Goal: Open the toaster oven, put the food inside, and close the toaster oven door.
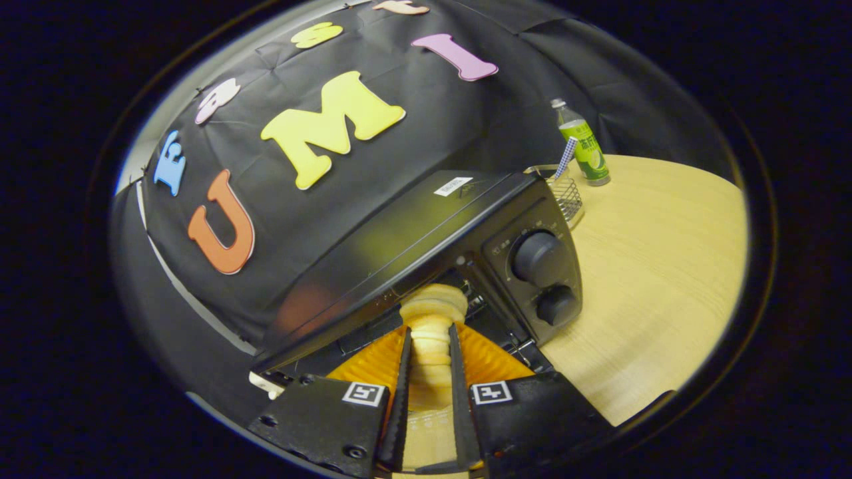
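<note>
While the whole scene sits tilted in the gripper view, the tool (429, 346) is seen pinching a pale, ridged piece of food (431, 319), a bread-like pastry, with both fingers (403, 372) pressed against its sides. The far end of the food reaches past the fingertips and lies at the mouth of the toaster oven (426, 239), just under the front edge of its top panel. The oven is black, and its chamber stands open ahead of the tool; the door itself cannot be made out clearly behind the fingers. Two round dark knobs (538, 258) sit one above the other on the control panel, just to the right of the opening. A small white sticker (452, 185) lies on the oven's top.

The oven stands on a light wooden tabletop (659, 266). Beyond the oven's far right corner rests a small wire basket (566, 193), with a checked blue-and-white strip (565, 158) poking up from it. Just beside the basket, further right, a clear bottle with a green label (583, 143) stands upright on the tabletop. Black cloth forms the booth wall behind all of this.
</note>
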`<state>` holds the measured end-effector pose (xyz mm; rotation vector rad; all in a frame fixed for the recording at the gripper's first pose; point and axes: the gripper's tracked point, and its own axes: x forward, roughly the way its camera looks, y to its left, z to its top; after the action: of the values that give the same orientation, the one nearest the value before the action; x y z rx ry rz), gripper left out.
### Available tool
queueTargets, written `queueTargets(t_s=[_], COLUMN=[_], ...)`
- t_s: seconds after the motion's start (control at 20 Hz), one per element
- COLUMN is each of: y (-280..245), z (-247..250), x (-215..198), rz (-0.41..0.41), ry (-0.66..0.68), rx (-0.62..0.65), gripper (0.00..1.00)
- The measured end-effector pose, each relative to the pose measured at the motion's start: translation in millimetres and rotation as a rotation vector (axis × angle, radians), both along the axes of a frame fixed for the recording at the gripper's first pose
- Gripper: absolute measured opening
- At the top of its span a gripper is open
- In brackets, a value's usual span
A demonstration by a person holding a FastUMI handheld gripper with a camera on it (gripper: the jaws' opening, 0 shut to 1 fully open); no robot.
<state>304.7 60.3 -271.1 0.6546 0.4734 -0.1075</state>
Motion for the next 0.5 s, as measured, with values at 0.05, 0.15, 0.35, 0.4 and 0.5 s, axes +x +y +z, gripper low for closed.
queueTargets(t_s=[0.05, 0.15, 0.35, 0.4, 0.5], y=[4.0, 10.7, 12.5, 13.0, 12.6], z=[-2.1, -8.1, -16.0, -16.5, -18.1], x=[3.9, 10.2, 19.5, 22.7, 22.7], rz=[0.001, 0.003, -0.001, 0.003, 0.005], ry=[-0.004, -0.006, -0.016, -0.023, -0.023], rx=[-0.003, -0.007, -0.049, -0.06, -0.076], gripper=[0.34, 0.35, 0.42, 0.45, 0.51])
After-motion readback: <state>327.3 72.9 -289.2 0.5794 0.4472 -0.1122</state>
